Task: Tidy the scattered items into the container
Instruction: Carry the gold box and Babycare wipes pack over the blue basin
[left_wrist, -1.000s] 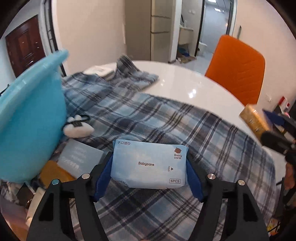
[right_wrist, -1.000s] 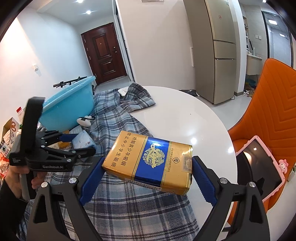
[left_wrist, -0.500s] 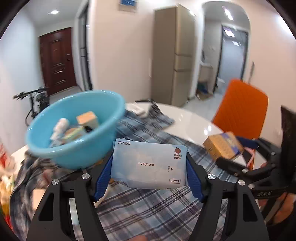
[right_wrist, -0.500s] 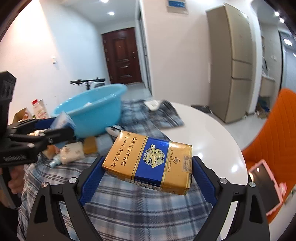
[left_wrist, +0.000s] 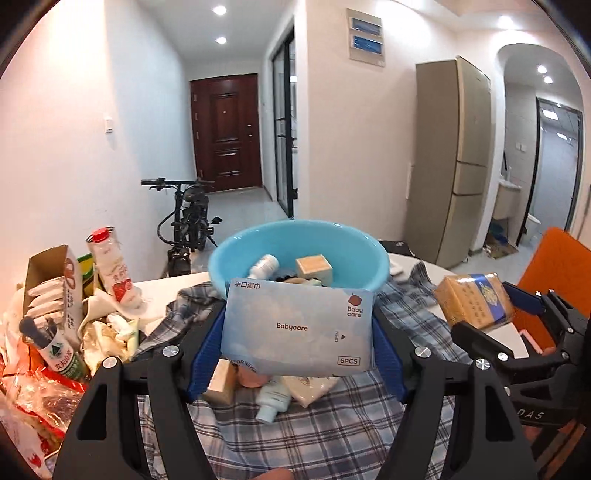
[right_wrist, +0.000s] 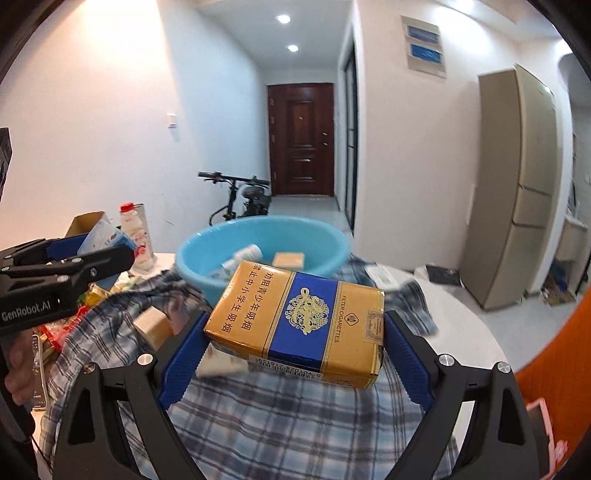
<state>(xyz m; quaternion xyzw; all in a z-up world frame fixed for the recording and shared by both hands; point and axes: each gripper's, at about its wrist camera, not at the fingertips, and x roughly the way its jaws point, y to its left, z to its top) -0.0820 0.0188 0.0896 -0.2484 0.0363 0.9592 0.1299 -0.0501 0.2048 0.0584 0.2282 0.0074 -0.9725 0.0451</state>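
The left hand-held gripper (left_wrist: 297, 338) pinches a flat pale-blue soft pack of baby wipes (left_wrist: 295, 328) by its two short ends, so the broad printed face stays flat and in full sight and the limp pack does not fold. The right hand-held gripper (right_wrist: 295, 347) clamps a gold-and-blue carton of cigarettes (right_wrist: 295, 323) the same way, blue pads on the narrow ends, long side across the jaws, which suits a stiff box that would slip if caught by a corner.

Both loads hang above the blue-and-white checked cloth (left_wrist: 314, 435) that covers the round white worktop (right_wrist: 469, 325), and both point at the round light-blue plastic basin (left_wrist: 299, 254) just beyond them. The basin already holds a small white bottle (left_wrist: 264, 266) and a tan cardboard cube (left_wrist: 314, 267); its wide open mouth makes it the natural container.

Near the left gripper, under the wipes, a small tube, a beige block and a pale packet remain on the cloth, so the tidying looks partly done. A heap of snack packets and a red-capped drink bottle (left_wrist: 110, 266) crowd the far left edge.
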